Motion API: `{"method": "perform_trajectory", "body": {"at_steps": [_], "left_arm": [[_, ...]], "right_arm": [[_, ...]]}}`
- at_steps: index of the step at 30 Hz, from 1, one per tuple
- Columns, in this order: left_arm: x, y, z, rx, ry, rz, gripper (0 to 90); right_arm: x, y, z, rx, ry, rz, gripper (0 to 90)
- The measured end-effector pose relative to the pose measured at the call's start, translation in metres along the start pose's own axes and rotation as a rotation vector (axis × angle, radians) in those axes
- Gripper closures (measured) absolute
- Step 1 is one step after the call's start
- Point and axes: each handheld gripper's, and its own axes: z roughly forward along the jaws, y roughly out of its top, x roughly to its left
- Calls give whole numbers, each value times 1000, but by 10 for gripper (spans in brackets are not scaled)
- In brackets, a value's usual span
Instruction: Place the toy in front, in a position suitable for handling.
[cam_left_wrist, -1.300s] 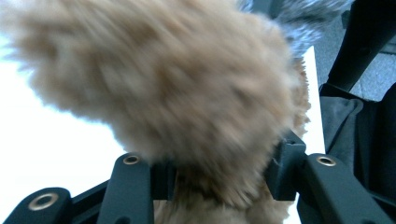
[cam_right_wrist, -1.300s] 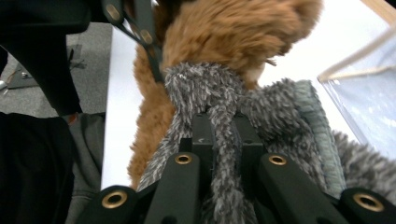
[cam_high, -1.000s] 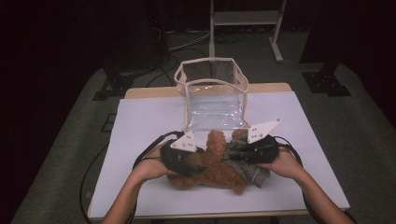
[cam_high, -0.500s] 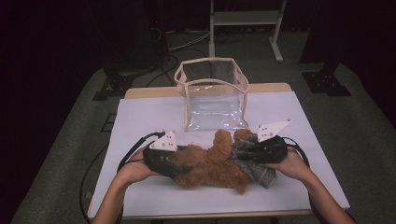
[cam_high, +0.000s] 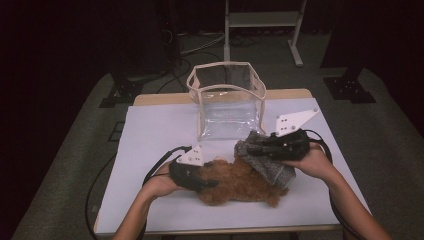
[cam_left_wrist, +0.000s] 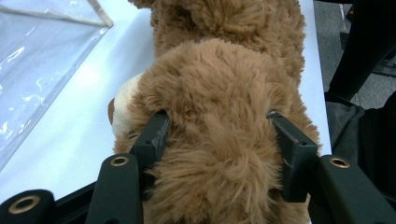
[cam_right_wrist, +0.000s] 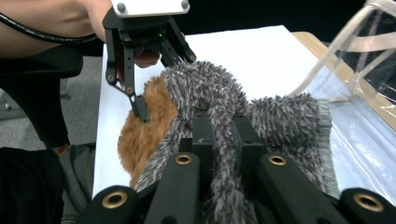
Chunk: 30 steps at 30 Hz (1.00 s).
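Brown fuzzy plush toy (cam_high: 235, 182) clamped by left gripper (cam_high: 212, 184); right gripper (cam_high: 250, 149) pinches grey scarf (cam_high: 267, 162).

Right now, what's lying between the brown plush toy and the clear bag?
In the high view, the grey fuzzy cloth, pinched by the right gripper, lies between the plush toy and clear bag.

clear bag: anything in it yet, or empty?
Empty. The clear bag stands upright and open-topped with nothing inside; the brown plush toy and grey fuzzy cloth lie outside it.
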Motion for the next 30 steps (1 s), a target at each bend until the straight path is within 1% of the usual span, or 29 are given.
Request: {"method": "perform_trajectory", "body": {"at_steps": [3, 6, 7, 8, 9, 10, 11, 12, 13, 14, 15, 16, 17, 19, 20, 21, 23, 24, 25, 27, 28, 29, 30], "left_arm": [[-1, 5, 5, -2, -4, 7, 459], [1, 7, 7, -4, -4, 10, 457], [2, 7, 7, -5, -2, 10, 456], [3, 7, 8, -7, -2, 6, 455], [4, 8, 8, -5, -2, 8, 455], [4, 9, 9, -9, 0, 2, 455], [5, 10, 10, -5, 2, 7, 456], [5, 11, 11, -3, 1, 7, 456], [5, 13, 12, 0, 0, 8, 456], [5, 15, 14, 1, -1, 14, 456], [5, 17, 16, 5, -3, 21, 456], [4, 20, 20, 5, -8, 25, 455], [4, 20, 20, 5, -8, 25, 455], [4, 24, 23, 7, -14, 31, 455], [4, 25, 25, 5, -13, 31, 454], [4, 26, 27, 6, -17, 33, 453], [4, 29, 29, 11, -21, 40, 451], [4, 29, 29, 11, -23, 39, 450], [3, 30, 29, 14, -24, 42, 450], [3, 29, 29, 17, -22, 42, 449], [3, 29, 28, 19, -22, 42, 447], [3, 28, 28, 19, -20, 41, 447], [4, 28, 28, 16, -16, 36, 447]], "right_arm": [[-2, -6, 13, 39, 14, 7, 817], [-6, -25, 20, 91, 2, 36, 817], [-7, -33, 20, 105, -10, 49, 818], [-9, -42, 18, 98, -6, 71, 818], [-11, -50, 12, 79, 6, 113, 817], [-11, -55, 7, 77, 3, 127, 817], [-11, -57, 4, 83, -4, 128, 817], [-9, -58, -3, 99, -18, 119, 816], [-9, -58, -3, 99, -18, 119, 816], [-7, -56, -6, 102, -26, 108, 816], [-5, -52, -10, 99, -30, 97, 816], [0, -41, -16, 87, -35, 66, 815], [0, -41, -16, 87, -35, 66, 815], [4, -30, -19, 62, -31, 38, 815], [7, -26, -19, 61, -28, 26, 815], [9, -21, -17, 68, -29, 12, 815], [10, -17, -8, 79, -17, -2, 814], [9, -16, 4, 108, -8, -6, 814], [9, -16, 4, 108, -8, -6, 814], [6, -22, 17, 137, 9, 5, 814], [1, -30, 24, 159, 10, 18, 815], [1, -30, 24, 159, 10, 18, 815], [-2, -34, 25, 154, 12, 36, 816]]}}
